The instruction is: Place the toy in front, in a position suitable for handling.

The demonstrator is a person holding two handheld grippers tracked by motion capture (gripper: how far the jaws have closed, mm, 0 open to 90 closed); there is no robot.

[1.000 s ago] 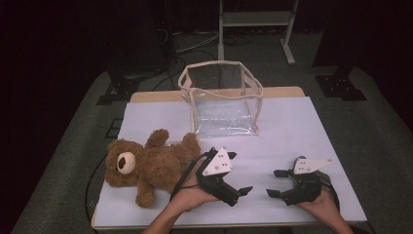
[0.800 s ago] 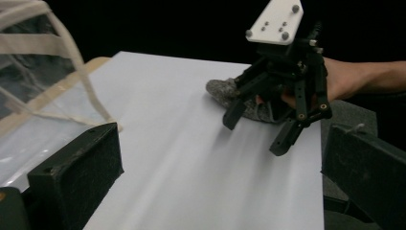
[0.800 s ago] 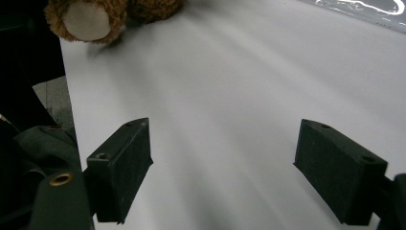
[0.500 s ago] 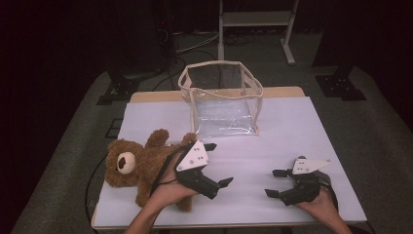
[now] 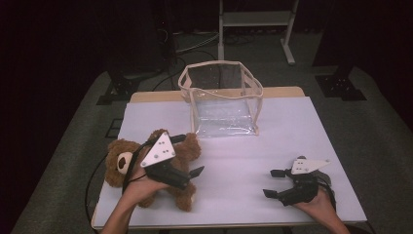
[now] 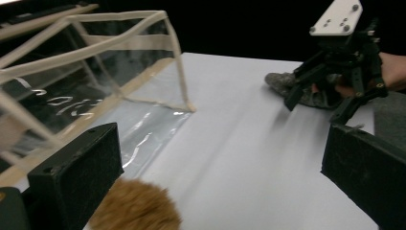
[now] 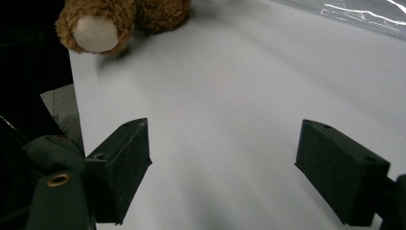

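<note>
A brown teddy bear (image 5: pixel 119 163) lies on its back at the left of the white table (image 5: pixel 292 126). My left gripper (image 5: pixel 190 155) hovers over the bear's belly, open, with only a tuft of brown fur (image 6: pixel 134 208) low between its jaws. An open clear plastic bag (image 5: pixel 221 97) with cream trim stands at the back centre of the table and looms close in the left gripper view (image 6: pixel 86 72). My right gripper (image 5: pixel 271 183) rests open at the front right, over bare table. The right gripper view shows the bear's pale-soled foot (image 7: pixel 95 31) far off.
The table's front edge runs just below both hands. Dark floor, black stand feet (image 5: pixel 336 87) and a metal frame (image 5: pixel 255 19) lie behind the table. The left gripper view looks across to the right gripper (image 6: pixel 313 103).
My left gripper has moved left and slightly back, from the table's middle front to above the bear. The right gripper has stayed put.
</note>
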